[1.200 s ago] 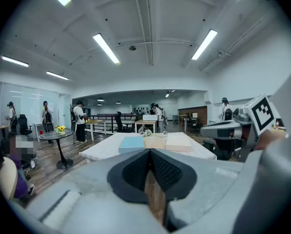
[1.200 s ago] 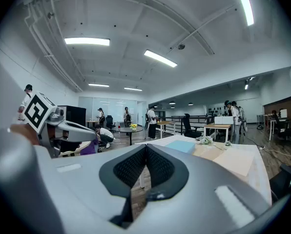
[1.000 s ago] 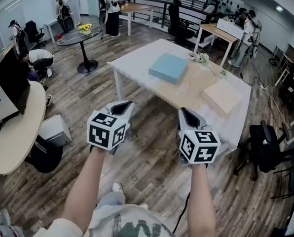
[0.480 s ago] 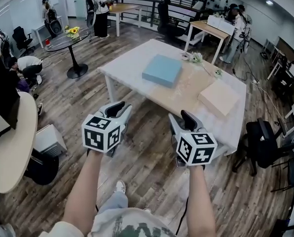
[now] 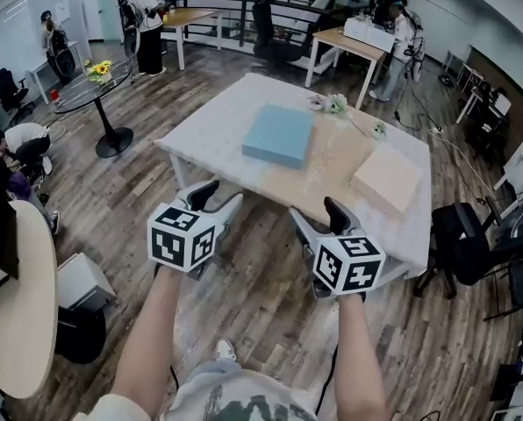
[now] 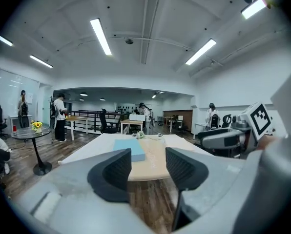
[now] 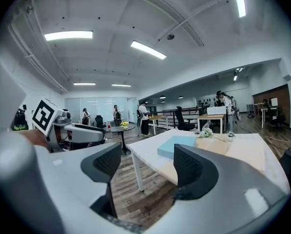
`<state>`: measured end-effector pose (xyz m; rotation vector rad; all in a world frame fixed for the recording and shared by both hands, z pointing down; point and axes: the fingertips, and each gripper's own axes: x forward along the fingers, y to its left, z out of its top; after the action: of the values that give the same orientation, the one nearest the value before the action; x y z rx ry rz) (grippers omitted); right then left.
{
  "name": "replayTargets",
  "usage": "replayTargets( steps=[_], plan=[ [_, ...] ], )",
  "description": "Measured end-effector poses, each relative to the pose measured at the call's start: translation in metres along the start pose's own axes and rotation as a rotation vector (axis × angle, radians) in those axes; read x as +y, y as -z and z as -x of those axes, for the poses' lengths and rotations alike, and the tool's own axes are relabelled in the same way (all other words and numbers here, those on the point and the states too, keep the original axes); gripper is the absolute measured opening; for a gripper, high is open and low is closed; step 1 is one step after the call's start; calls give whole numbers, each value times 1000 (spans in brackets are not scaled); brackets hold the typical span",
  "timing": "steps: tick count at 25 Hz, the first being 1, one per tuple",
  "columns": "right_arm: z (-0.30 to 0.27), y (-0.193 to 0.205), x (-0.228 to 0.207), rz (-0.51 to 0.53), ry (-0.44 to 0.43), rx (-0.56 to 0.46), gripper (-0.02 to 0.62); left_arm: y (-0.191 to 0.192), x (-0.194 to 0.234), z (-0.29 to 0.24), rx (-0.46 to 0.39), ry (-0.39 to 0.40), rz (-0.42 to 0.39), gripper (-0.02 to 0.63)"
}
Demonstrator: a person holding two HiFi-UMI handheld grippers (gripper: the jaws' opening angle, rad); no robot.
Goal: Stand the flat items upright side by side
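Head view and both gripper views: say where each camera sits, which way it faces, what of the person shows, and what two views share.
Head view: on the head, looking steeply down at the table; both forearms, left tongs and right tongs show, jaws opening, empty.
Left gripper view: on the left tongs, facing the table along its jaws; right tongs at right.
Right gripper view: on the right tongs, facing the table; left tongs at left.
Shared: blue slab.

Light-blue square flat slab [image 5: 280, 135] lies flat mid-desk; pale beige square flat slab [image 5: 385, 179] lies flat near right edge, well apart.
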<state>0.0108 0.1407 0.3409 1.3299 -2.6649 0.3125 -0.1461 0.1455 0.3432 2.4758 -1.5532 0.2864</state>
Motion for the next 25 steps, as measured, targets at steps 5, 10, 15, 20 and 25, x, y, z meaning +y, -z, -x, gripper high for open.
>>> replayTargets(
  steps=[5, 10, 15, 20, 25],
  plan=[
    [-27, -12, 3, 5, 60, 2, 350, -10, 35, -17, -2, 34, -3, 241],
    [-54, -16, -2, 3, 117, 6, 352, -11, 64, -38, 3, 63, -5, 250],
    [-78, -14, 0, 1, 149, 27, 352, -8, 86, -53, 13, 92, 0, 250],
    [-97, -11, -8, -3, 166, 33, 353, -4, 103, -71, 24, 100, 0, 250],
    [-119, -11, -20, -4, 171, 31, 352, -6, 116, -92, 26, 102, -8, 250]
  ],
)
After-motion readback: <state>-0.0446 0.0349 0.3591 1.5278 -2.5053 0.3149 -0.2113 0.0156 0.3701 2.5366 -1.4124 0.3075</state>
